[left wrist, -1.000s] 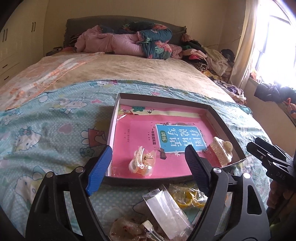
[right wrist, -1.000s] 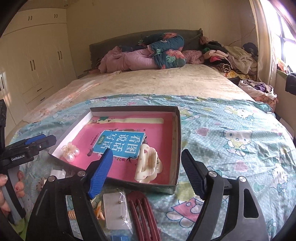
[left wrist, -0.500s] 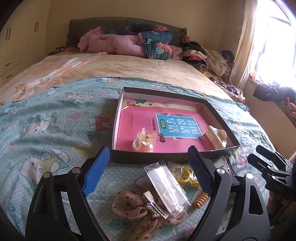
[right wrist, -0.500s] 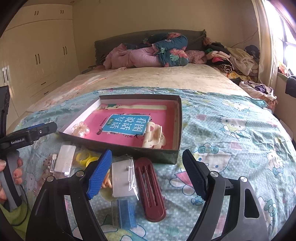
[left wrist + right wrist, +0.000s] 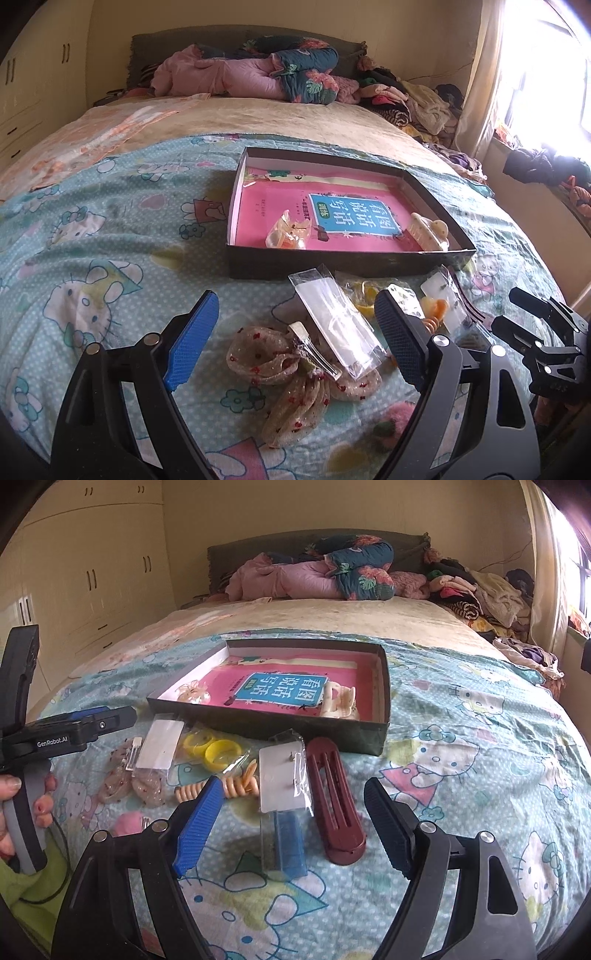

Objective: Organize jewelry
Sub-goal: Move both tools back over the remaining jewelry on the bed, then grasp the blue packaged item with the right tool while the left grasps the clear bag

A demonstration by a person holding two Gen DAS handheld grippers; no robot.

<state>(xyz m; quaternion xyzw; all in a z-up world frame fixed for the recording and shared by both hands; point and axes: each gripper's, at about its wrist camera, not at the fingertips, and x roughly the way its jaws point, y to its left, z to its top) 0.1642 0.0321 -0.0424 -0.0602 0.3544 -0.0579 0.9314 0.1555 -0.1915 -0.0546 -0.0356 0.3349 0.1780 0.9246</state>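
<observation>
I see my left gripper [image 5: 295, 339] and right gripper [image 5: 291, 825] both spread wide with nothing between the pads, above loose jewelry on the bedspread [image 5: 461, 775]. The dark red hair clip [image 5: 334, 797] lies just beside the carded earrings [image 5: 282, 781]. The shallow box [image 5: 384, 686] behind them holds 2 pieces, a cream claw clip [image 5: 340, 701] and a pearl piece [image 5: 194, 693].

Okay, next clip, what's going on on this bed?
A person holds a two-finger gripper in each hand over a cartoon-print bedspread, sorting hair accessories. Both the left gripper and right gripper are open and empty. A shallow dark cardboard box already holds a cream claw clip and a clear bagged clip. Still loose in front: a long maroon hair clip, yellow rings, an orange coil tie and plastic packets.
</observation>
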